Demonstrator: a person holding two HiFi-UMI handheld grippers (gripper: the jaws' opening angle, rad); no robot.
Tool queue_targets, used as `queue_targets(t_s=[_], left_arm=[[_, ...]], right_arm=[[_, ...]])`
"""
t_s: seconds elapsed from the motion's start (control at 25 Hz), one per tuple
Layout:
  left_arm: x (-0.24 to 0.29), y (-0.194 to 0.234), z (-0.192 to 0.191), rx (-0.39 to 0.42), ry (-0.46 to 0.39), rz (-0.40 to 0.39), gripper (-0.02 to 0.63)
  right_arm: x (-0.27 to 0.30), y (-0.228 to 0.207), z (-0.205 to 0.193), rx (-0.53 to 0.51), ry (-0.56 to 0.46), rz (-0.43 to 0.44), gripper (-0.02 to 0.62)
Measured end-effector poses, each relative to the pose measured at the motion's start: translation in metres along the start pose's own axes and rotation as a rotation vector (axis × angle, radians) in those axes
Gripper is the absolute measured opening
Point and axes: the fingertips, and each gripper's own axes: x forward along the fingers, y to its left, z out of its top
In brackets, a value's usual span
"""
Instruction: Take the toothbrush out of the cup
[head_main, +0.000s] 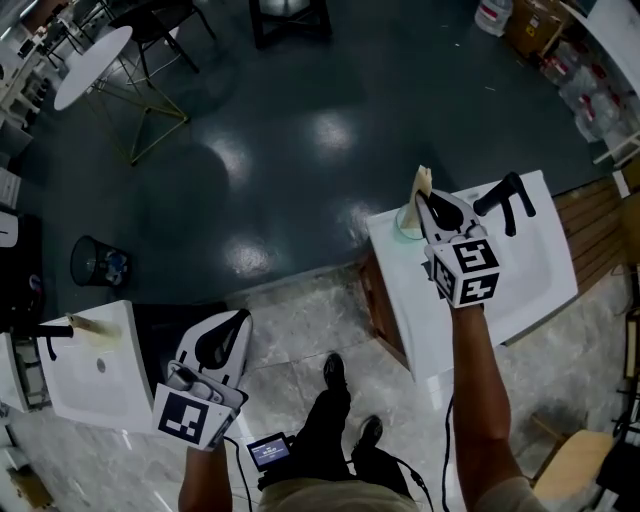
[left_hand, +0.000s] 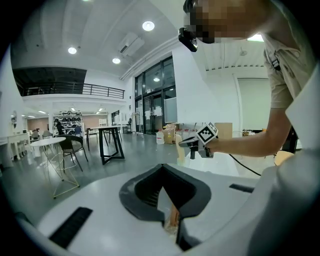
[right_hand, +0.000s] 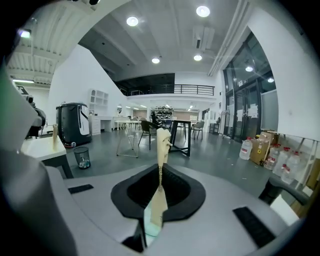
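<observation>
A beige toothbrush (head_main: 423, 181) stands upright in a pale green cup (head_main: 405, 226) at the near-left corner of the right white sink counter (head_main: 530, 290). My right gripper (head_main: 422, 200) is at the cup and shut on the toothbrush. In the right gripper view, the handle (right_hand: 158, 205) is pinched where the jaws meet, the head (right_hand: 162, 140) sticks up beyond them, and the cup (right_hand: 149, 229) shows just below. My left gripper (head_main: 238, 320) hangs low at the left, away from the cup. Its jaws (left_hand: 172, 225) are shut, with a brownish sliver in the slit.
A black faucet (head_main: 505, 195) stands on the right counter behind the cup. A second white sink (head_main: 90, 375) sits at the left with a wooden stick-like item (head_main: 85, 324) on it. A trash bin (head_main: 98, 262), a round table (head_main: 90, 62) and the person's shoes (head_main: 335, 372) are on the floor.
</observation>
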Motion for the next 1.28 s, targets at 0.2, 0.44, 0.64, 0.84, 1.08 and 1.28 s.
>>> queue_targets(t_s=[0.2, 0.44, 0.64, 0.84, 1.08, 1.28], left_arm=[[-0.018, -0.005, 0.015, 0.011, -0.027, 0.009, 0.006], [-0.050, -0.016, 0.042, 0.035, -0.091, 0.033, 0.006], [-0.092, -0.036, 0.066, 0.055, -0.128, 0.062, 0.006], [-0.145, -0.068, 0.097, 0.072, -0.179, 0.099, 0.006], [-0.213, -0.115, 0.123, 0.098, -0.221, 0.136, 0.006], [-0.259, -0.152, 0.135, 0.126, -0.251, 0.163, 0.006]], right_arm=[[-0.030, 0.009, 0.033, -0.031, -0.085, -0.012, 0.018], [-0.090, 0.037, 0.094, -0.129, -0.210, -0.003, 0.015], [-0.163, 0.069, 0.143, -0.156, -0.275, 0.020, 0.015], [-0.258, 0.109, 0.183, -0.146, -0.328, 0.069, 0.014], [-0.378, 0.160, 0.202, -0.137, -0.359, 0.127, 0.014], [-0.447, 0.181, 0.200, -0.149, -0.372, 0.145, 0.014]])
